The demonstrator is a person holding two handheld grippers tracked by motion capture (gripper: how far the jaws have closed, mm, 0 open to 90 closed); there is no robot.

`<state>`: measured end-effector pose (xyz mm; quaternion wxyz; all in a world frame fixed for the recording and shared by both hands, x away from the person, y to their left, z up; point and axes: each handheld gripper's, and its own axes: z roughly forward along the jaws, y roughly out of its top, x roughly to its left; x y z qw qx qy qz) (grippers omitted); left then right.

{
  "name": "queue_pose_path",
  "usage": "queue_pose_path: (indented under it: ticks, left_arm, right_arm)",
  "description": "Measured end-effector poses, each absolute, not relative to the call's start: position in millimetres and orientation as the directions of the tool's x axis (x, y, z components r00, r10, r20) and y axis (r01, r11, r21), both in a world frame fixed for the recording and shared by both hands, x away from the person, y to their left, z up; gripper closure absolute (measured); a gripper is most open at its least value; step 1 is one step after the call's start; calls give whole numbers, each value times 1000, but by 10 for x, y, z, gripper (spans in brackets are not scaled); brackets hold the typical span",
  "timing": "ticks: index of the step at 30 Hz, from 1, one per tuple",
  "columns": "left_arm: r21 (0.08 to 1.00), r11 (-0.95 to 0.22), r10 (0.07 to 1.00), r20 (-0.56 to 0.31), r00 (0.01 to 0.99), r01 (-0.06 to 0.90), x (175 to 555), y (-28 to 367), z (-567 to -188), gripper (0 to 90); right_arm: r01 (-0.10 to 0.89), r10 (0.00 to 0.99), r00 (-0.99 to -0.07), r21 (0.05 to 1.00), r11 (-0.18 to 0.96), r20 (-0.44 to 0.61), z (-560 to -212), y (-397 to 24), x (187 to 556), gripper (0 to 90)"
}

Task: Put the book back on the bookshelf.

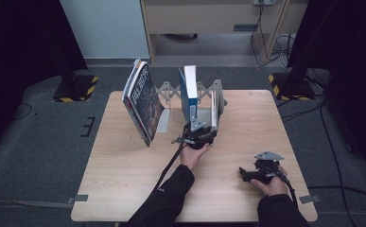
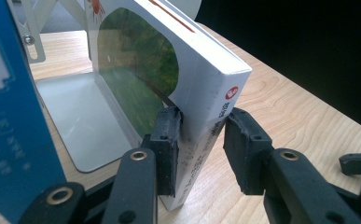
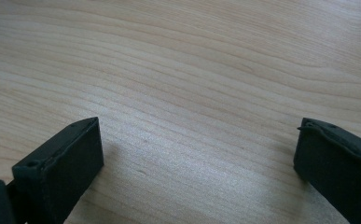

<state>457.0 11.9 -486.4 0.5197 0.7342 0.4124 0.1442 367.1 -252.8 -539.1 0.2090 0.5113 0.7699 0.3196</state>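
White book stands upright on the worktop at the right end of the metal book rack, its lower spine corner between the jaws of the left tool. Going left to right in the high view we see: dark-covered book leaning at the rack's left end, blue book upright mid-rack, then the white book with our left tool at it. In the left gripper view one pad touches the cover, the other stands just off the spine, so no clamp. Further right our right tool rests low on bare worktop, well apart, jaws wide and holding nothing.
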Motion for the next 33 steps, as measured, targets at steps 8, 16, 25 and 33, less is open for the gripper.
queue_pose_path:
  ticks: [8,16,25,33]
  left_arm:
    - [870,-113,756,-238,610,479,4676,54,-4841,634]
    - [864,-105,761,-249,599,493,4737,-9,-4833,625]
    - [869,-124,768,-222,601,478,4767,-40,-4830,605]
    - [874,-152,763,-193,616,462,4734,-19,-4808,556]
  right_arm:
    - [652,920,-391,707,273,5,-5393,-2526,3673,16]
    - [651,919,-393,707,276,3,-5393,-2526,3674,16]
    - [649,919,-395,708,278,1,-5393,-2526,3675,16]
    - [651,920,-393,707,276,3,-5392,-2525,3675,16]
